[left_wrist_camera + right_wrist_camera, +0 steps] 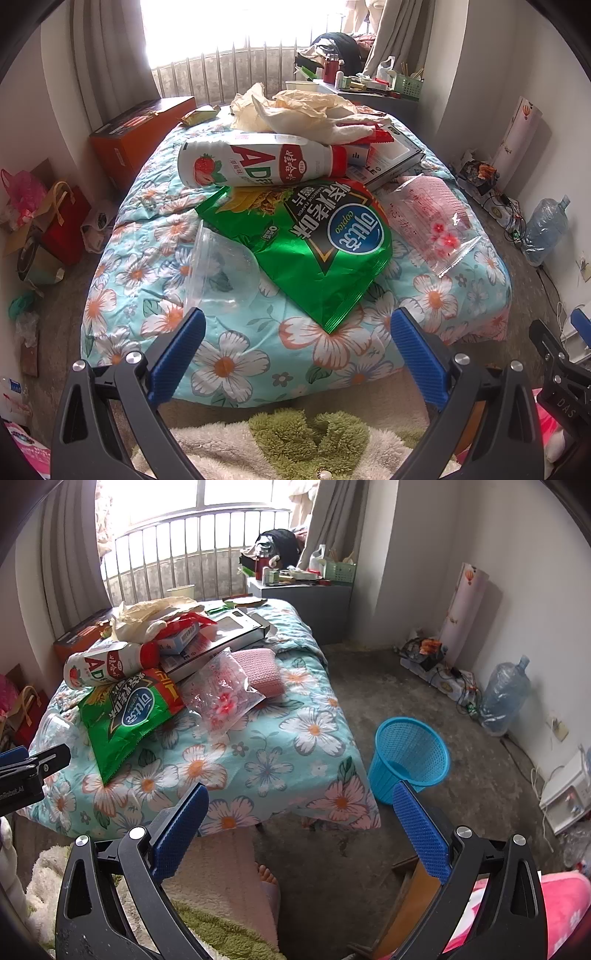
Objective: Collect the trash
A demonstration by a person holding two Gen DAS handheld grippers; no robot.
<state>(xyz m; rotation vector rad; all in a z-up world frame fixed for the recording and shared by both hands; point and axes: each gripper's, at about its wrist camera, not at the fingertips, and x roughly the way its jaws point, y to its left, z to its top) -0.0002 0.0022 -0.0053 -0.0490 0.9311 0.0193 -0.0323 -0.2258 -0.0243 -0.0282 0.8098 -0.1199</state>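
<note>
On the flowered table (295, 738) all the trash remains: chip bag (317, 240), bottle (255, 162); bin (410, 757) looks empty; left gripper (297, 332) and right gripper (301, 808) gape wide, holding nothing.

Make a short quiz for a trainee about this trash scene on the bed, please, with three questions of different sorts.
1. True or false: the left tongs are shut on the green snack bag.
2. Multiple choice: where does the blue basket stand? A) on the bed B) on the floor beside the bed C) on the grey cabinet
3. Fill in: the strawberry drink bottle lies on its ____ on the floral bedspread.

Key
1. False: both the left and the right tongs are open and hold nothing.
2. B
3. side
</note>
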